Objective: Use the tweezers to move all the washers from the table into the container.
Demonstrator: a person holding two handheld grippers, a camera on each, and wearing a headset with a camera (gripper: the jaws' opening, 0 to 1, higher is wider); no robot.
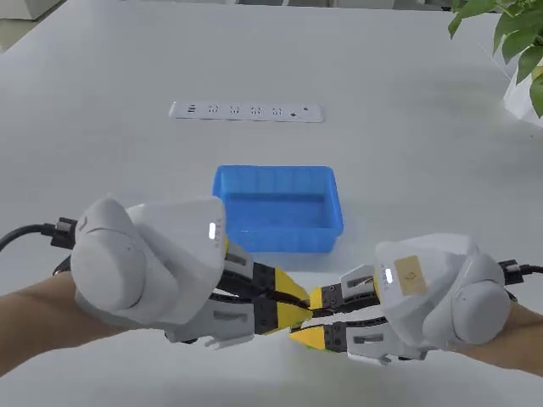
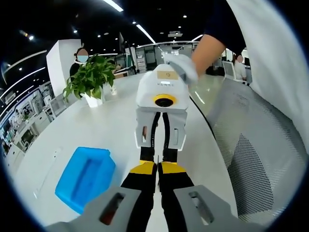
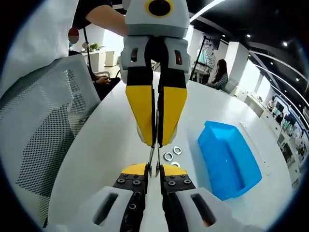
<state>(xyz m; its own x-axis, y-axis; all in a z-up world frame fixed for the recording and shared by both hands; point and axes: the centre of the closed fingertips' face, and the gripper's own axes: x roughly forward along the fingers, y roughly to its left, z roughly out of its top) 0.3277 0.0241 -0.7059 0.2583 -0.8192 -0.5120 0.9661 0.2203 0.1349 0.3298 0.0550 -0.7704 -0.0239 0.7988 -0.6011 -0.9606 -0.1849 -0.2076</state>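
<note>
Office space with ceiling lights is stretching out behind a broad white tabletop [image 1: 407, 127]. To the near side of it, a grey mesh chair [image 2: 251, 159] is standing. At the middle of the tabletop, a blue container [image 1: 284, 239] is sitting open. A leafy plant [image 1: 509, 30] is standing at the far right, and a white power strip [image 1: 246, 111] is lying beyond the container.

Nearer than the container, the left hand-held gripper [image 1: 293, 312] and the right hand-held gripper [image 1: 316, 320] are pointing at each other, their yellow tips meeting just in front of it. Both are clamping the same thin metal tweezers [image 3: 155, 145], which are running straight from one pair of jaws to the other, each pair pressed nearly together on its end.

Three washers [image 3: 168, 156] are lying close together on the tabletop, between the tweezers and the container and outside it.
</note>
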